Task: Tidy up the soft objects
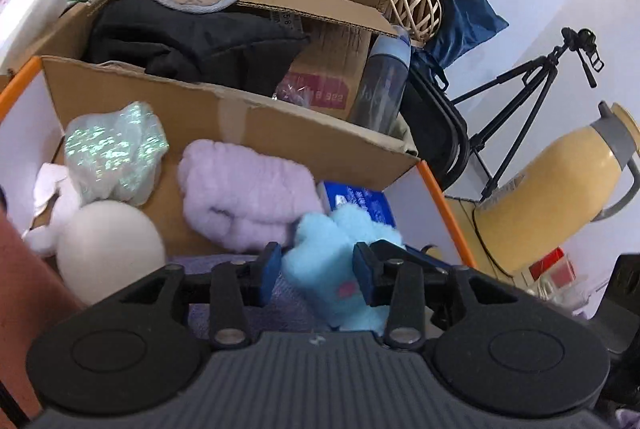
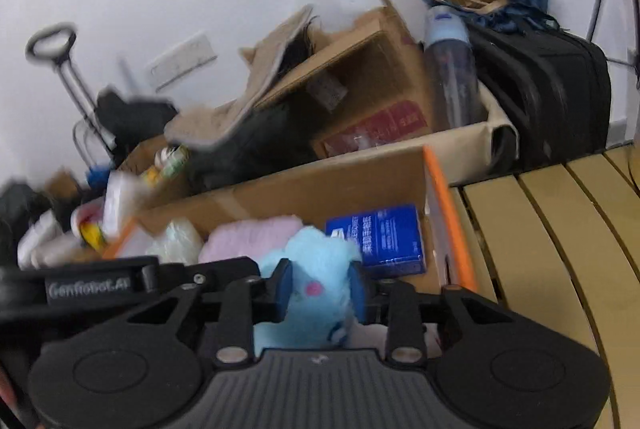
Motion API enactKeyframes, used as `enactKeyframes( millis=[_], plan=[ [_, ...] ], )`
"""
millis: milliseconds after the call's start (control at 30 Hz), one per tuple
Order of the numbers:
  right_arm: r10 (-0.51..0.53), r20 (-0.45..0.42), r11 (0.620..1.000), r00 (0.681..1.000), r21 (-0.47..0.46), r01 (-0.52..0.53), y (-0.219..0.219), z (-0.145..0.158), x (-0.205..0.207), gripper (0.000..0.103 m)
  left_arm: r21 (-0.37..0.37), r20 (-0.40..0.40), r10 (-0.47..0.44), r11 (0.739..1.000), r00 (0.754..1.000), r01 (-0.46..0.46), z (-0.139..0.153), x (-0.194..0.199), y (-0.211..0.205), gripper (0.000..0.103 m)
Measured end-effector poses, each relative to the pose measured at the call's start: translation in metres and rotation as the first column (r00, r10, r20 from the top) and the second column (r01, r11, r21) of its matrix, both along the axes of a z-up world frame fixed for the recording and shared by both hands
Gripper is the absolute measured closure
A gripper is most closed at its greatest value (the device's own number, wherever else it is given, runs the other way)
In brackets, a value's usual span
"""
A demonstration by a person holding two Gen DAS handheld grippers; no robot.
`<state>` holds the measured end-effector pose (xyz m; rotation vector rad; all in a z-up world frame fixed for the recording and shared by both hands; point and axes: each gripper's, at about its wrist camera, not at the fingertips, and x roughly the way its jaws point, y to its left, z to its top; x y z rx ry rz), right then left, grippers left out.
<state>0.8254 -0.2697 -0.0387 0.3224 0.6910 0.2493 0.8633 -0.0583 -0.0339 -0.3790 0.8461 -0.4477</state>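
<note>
- Left hand-held gripper [image 1: 316, 275]: spread wide around the blue plush toy [image 1: 334, 269], pads beside it, grip unclear.
- Right hand-held gripper [image 2: 320, 289]: clenched on the blue plush toy [image 2: 316, 269], pads pressing both sides.
- Toy held over the front of the orange-edged cardboard box [image 1: 444, 201].
- Inside the box: lilac fluffy cloth [image 1: 244, 189], white ball [image 1: 108, 249], shiny green plush [image 1: 116, 149], blue packet [image 1: 360, 203].
- Slatted bench [image 2: 552, 229] right of the box.

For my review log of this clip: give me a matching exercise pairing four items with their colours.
Items:
1. plush toy
2. fluffy cloth
3. jug
4. ball

Colours:
a. white
b. yellow
c. light blue
d. lilac

Pairs: 1-c, 2-d, 3-b, 4-a
</note>
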Motion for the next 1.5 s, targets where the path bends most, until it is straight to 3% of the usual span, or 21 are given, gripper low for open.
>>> enactKeyframes(
  millis=[67, 167, 300, 400, 500, 567, 667, 767, 933, 1100, 1267, 1333, 1500],
  plan=[
    [0.003, -0.004, 0.998, 1.0, -0.062, -0.003, 0.009, 0.0, -0.003, 0.078, 0.009, 0.024, 0.002, 1.0, 1.0, -0.002, 0.007, -0.007, 0.005, 0.056],
    [0.048, -0.06, 0.995, 0.997, -0.08, -0.053, 0.016, -0.005, 0.002, 0.08, 0.043, 0.059, 0.012, 0.999, 0.998, -0.015, 0.025, -0.019, 0.014, 0.053],
    [0.016, -0.003, 0.995, 1.0, -0.096, -0.016, 0.009, 0.018, -0.013, 0.077, 0.117, 0.139, 0.036, 0.992, 0.99, -0.053, 0.061, -0.051, 0.033, 0.045],
    [0.018, 0.05, 0.995, 0.999, -0.102, -0.012, 0.0, 0.05, -0.038, 0.063, 0.185, 0.183, 0.036, 0.98, 0.982, -0.07, 0.085, -0.082, 0.046, 0.042],
    [0.022, 0.101, 0.985, 0.995, -0.17, -0.004, -0.007, 0.086, -0.071, 0.051, 0.26, 0.234, 0.047, 0.96, 0.971, -0.109, 0.108, -0.12, 0.057, 0.034],
    [0.027, 0.128, 0.975, 0.991, -0.224, 0.002, -0.013, 0.107, -0.094, 0.049, 0.293, 0.276, 0.056, 0.946, 0.96, -0.14, 0.122, -0.147, 0.064, 0.028],
    [0.034, 0.138, 0.964, 0.99, -0.267, 0.004, -0.024, 0.132, -0.128, 0.037, 0.301, 0.318, 0.077, 0.937, 0.945, -0.178, 0.139, -0.183, 0.071, 0.022],
    [0.034, 0.146, 0.962, 0.989, -0.273, 0.007, -0.029, 0.144, -0.161, 0.035, 0.303, 0.345, 0.095, 0.93, 0.934, -0.206, 0.149, -0.217, 0.072, 0.021],
    [0.055, 0.202, 0.967, 0.978, -0.255, -0.001, -0.028, 0.152, -0.23, 0.029, 0.305, 0.458, 0.134, 0.905, 0.879, -0.298, 0.155, -0.298, 0.074, 0.002],
    [0.055, 0.286, 0.961, 0.957, -0.276, 0.027, -0.021, 0.151, -0.309, 0.027, 0.281, 0.512, 0.135, 0.907, 0.849, -0.313, 0.149, -0.382, 0.071, 0.0],
    [0.047, 0.35, 0.954, 0.935, -0.294, 0.062, -0.013, 0.141, -0.398, 0.021, 0.24, 0.575, 0.187, 0.892, 0.796, -0.382, 0.143, -0.474, 0.079, 0.0],
    [0.052, 0.375, 0.952, 0.926, -0.298, 0.067, -0.01, 0.136, -0.437, 0.018, 0.233, 0.583, 0.201, 0.887, 0.787, -0.399, 0.142, -0.513, 0.083, 0.0],
    [0.054, 0.422, 0.956, 0.905, -0.284, 0.075, -0.001, 0.127, -0.528, 0.015, 0.218, 0.674, 0.208, 0.86, 0.709, -0.46, 0.134, -0.611, 0.092, 0.0]
  ],
)
